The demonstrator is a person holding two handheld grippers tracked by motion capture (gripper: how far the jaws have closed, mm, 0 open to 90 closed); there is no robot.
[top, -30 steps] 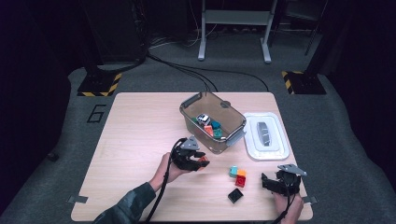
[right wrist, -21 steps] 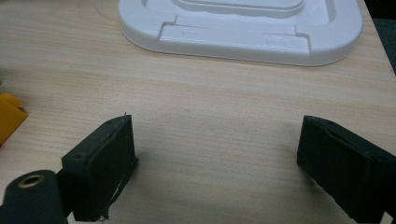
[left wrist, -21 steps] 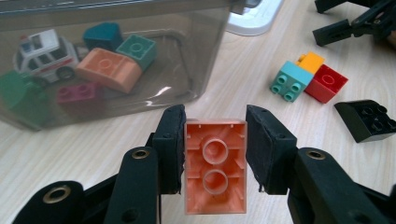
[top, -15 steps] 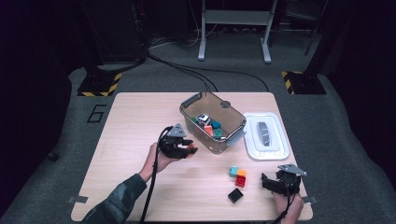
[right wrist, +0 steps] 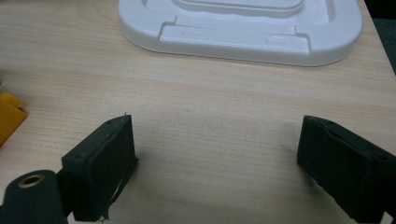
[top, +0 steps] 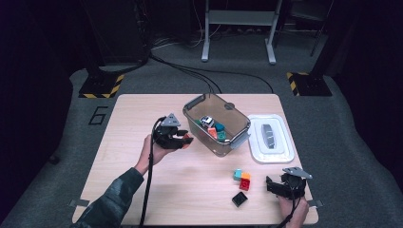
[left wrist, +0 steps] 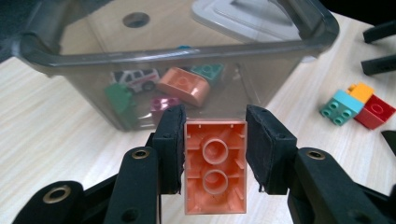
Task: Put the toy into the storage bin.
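Fingers (left wrist: pixel 170 149) of left gripper (left wrist: pixel 215 154) clamp peach brick (left wrist: pixel 215 172).

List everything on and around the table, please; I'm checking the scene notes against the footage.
Bin: one, clear grey, table centre, holding a toy car and several bricks.
Lid: one, white, right of bin.
Loose bricks: teal, orange, red, clustered near front; one black piece beside them.
Peach brick: one, clamped in left tool.
Table: one, light wood.
Right tool: open, nothing between its jaws, front right.
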